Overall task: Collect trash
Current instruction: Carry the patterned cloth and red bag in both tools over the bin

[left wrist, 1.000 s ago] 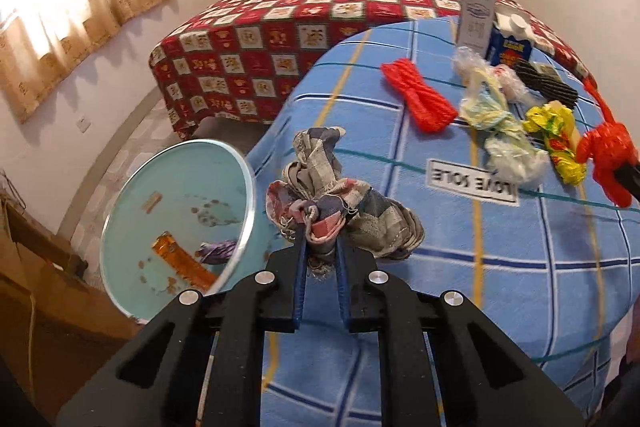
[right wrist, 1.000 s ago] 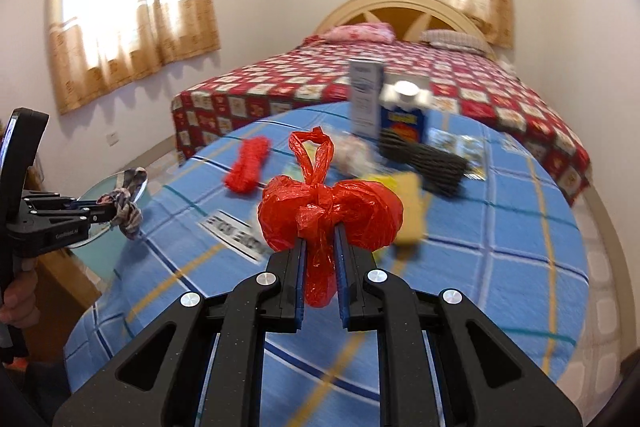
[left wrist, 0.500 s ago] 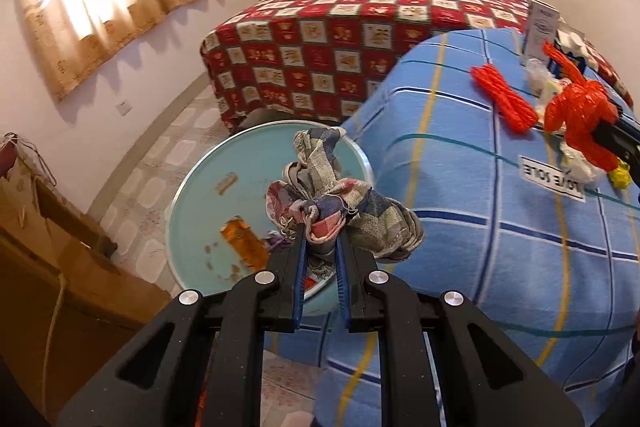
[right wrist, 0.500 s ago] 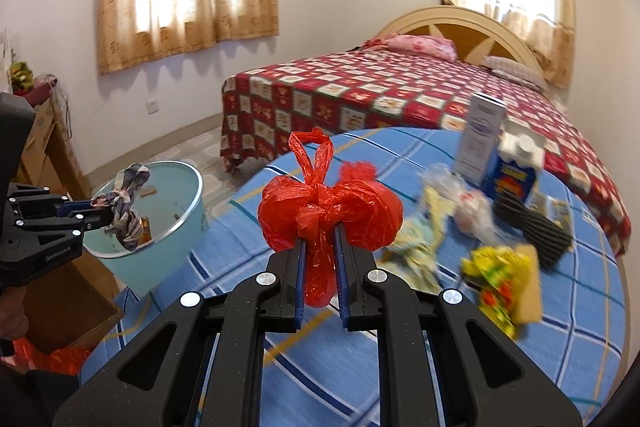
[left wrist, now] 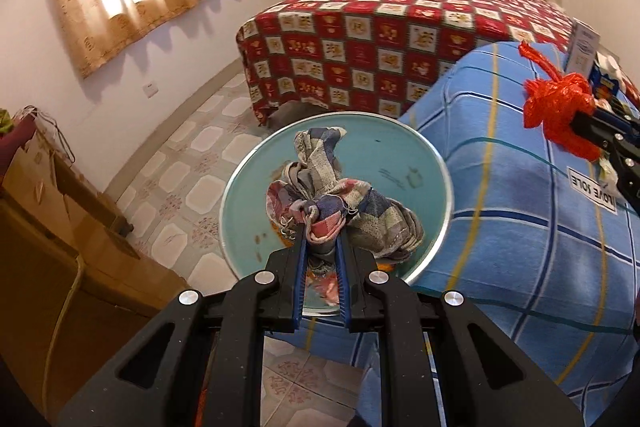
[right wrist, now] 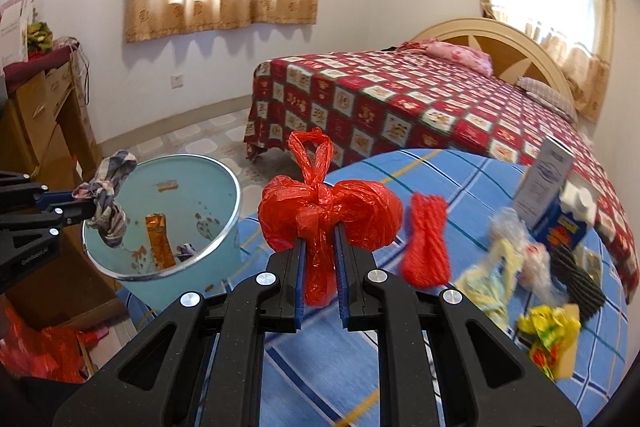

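My left gripper is shut on a knotted checked cloth rag and holds it right above the open light-blue bin. In the right wrist view the rag hangs over the bin's left rim. My right gripper is shut on a knotted red plastic bag, held above the blue checked table, to the right of the bin. The red bag also shows in the left wrist view.
On the table lie a red net bundle, pale crumpled plastic bags, a yellow wrapper, a black mesh piece and cartons. The bin holds an orange wrapper. A bed stands behind; wooden furniture is at the left.
My left gripper has carried the rag left off the table to above the bin. My right gripper has swung left with the red bag toward the bin.
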Available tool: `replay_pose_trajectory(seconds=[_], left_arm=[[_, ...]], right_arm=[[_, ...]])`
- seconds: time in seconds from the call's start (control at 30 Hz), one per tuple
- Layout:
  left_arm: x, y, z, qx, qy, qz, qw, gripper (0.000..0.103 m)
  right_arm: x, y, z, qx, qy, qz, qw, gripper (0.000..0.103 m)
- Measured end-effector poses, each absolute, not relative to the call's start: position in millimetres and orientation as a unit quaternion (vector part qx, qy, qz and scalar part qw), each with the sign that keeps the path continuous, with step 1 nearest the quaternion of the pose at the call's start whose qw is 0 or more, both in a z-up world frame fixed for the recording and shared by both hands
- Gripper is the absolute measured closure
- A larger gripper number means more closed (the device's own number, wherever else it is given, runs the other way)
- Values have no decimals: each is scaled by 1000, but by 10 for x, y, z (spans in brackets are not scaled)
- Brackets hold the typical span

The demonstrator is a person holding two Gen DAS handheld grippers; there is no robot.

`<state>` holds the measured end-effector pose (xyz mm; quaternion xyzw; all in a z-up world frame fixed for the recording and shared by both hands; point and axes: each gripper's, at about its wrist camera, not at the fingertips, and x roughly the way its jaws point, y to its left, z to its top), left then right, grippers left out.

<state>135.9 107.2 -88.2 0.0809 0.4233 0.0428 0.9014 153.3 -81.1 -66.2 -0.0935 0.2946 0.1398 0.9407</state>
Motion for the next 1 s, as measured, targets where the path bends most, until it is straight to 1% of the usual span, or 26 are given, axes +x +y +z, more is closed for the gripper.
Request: replay_pose_trajectory(seconds=[0.5, 1.0], left_arm=[[1407, 1465, -902, 65, 427, 79, 898, 90], [1437, 1578, -915, 56, 430, 92, 897, 90]], right_arm=[[1733, -319, -739, -123, 298, 176, 930, 89], [1768, -102, -766, -137, 299, 191, 925, 89]])
